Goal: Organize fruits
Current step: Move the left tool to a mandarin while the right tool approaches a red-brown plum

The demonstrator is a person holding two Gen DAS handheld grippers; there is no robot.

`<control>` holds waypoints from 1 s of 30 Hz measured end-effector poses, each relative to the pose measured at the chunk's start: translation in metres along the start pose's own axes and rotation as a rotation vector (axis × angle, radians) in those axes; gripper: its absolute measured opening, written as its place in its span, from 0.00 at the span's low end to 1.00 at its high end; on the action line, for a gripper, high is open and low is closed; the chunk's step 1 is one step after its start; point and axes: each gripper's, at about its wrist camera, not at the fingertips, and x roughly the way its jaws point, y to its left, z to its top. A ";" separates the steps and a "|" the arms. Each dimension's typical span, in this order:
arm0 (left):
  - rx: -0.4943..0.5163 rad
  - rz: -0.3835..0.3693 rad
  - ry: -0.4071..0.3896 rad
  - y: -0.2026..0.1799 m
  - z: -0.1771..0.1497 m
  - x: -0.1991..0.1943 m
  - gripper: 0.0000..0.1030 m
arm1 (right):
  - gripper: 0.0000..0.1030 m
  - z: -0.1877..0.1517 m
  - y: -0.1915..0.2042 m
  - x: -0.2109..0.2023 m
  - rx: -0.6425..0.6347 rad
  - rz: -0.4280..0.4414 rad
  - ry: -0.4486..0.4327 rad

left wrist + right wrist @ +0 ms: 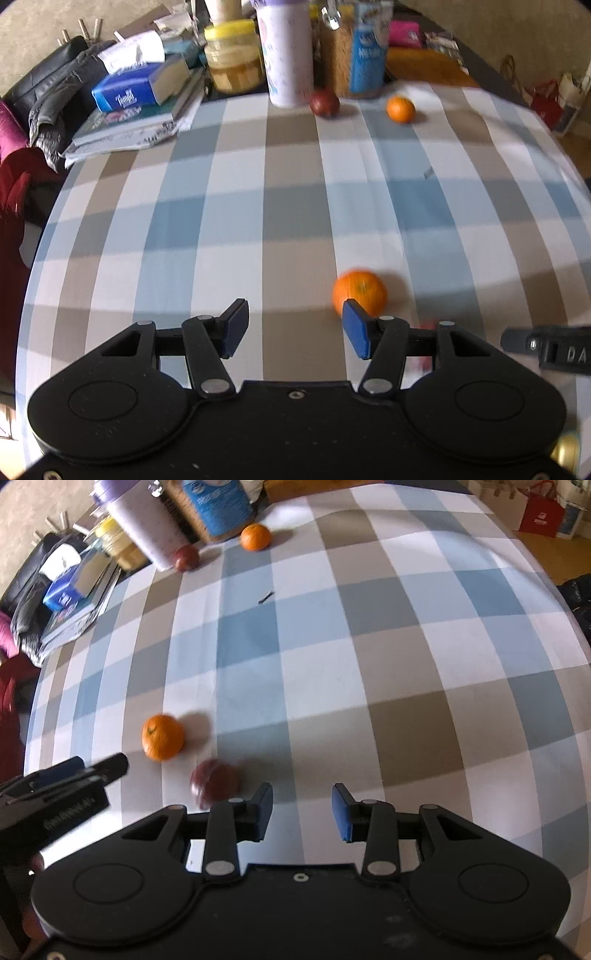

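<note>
Both grippers are seen empty here, with the left gripper (293, 330) spread fairly wide and the right gripper (302, 810) parted a bit less, nothing gripped by either. The near orange (360, 293) is found low and right of centre in the left wrist view, just past the right pad, with a dark red plum (214, 782) beside it in the right wrist view, so they've probably been grouped as a pair. A second orange (400, 108) and plum (324, 103) are left at the top by a yellow-lidded jar (232, 59) of pale contents; no fruit bowl is visible.
</note>
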 end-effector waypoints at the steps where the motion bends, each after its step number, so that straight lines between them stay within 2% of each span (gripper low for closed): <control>1: -0.008 -0.003 -0.010 0.001 0.004 0.001 0.59 | 0.38 0.002 0.000 0.001 0.006 -0.001 -0.001; 6: -0.035 -0.004 -0.031 0.004 0.022 0.014 0.59 | 0.38 0.007 0.004 0.003 0.018 -0.012 -0.013; 15: 0.033 -0.011 0.001 0.006 0.034 0.038 0.59 | 0.38 0.008 0.022 0.002 0.047 0.030 -0.003; 21: 0.030 -0.087 -0.005 0.016 0.038 0.032 0.59 | 0.38 0.005 0.039 0.005 0.042 0.047 0.006; 26: 0.050 -0.068 -0.067 0.019 0.039 0.017 0.59 | 0.38 0.000 0.046 0.010 0.075 0.076 0.031; 30: 0.079 -0.070 -0.069 0.016 0.040 0.016 0.59 | 0.38 -0.005 0.054 0.013 0.070 0.026 0.003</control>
